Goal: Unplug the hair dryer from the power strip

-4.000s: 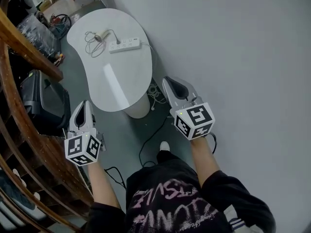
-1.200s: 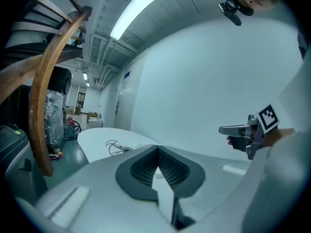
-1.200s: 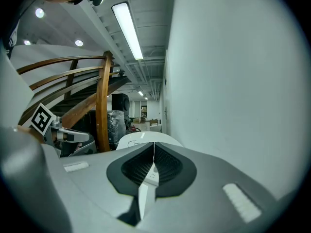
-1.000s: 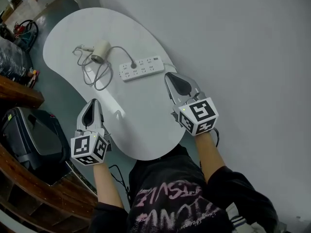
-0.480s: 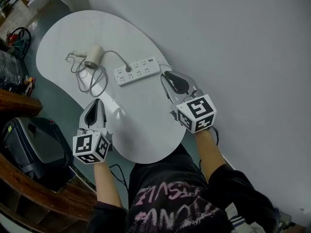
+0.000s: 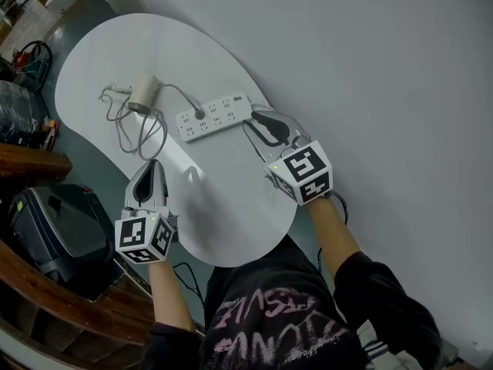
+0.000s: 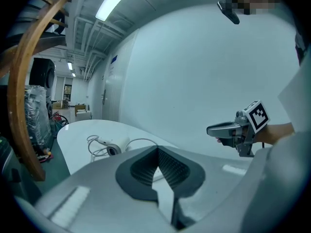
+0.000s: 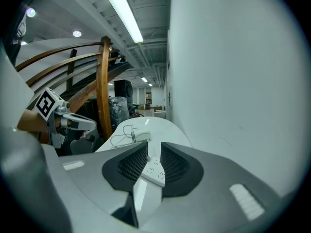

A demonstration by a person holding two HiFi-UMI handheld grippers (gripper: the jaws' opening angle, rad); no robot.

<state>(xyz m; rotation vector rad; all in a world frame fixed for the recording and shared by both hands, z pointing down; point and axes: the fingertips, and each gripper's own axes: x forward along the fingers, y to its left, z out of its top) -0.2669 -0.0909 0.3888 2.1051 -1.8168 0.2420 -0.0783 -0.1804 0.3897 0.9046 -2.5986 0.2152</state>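
Observation:
A white hair dryer point(image 6: 141, 95) lies on the white table point(image 6: 231, 214), its grey cord looping to a plug point(image 6: 199, 114) seated in the white power strip point(image 6: 213, 116). My right gripper point(image 6: 260, 127) hovers just short of the strip's right end. Its jaws have just been opening and now stand open with nothing between them. In the right gripper view the strip point(image 8: 154, 169) shows through the gap of that gripper point(image 8: 153, 147), with the dryer point(image 8: 141, 136) farther off. My left gripper point(image 6: 149, 169) is shut over the table's near left part, the dryer point(image 7: 114, 149) ahead of it point(image 7: 157, 150).
A grey wall point(image 6: 385, 68) runs along the table's right side. A black case point(image 6: 54, 230) and curved wooden rails point(image 6: 23, 160) stand to the left of the table. Cables point(image 6: 31, 52) lie on the floor at far left.
My right gripper has moved in toward the power strip's right end and its jaws have parted. My left gripper has edged forward over the table and stays shut.

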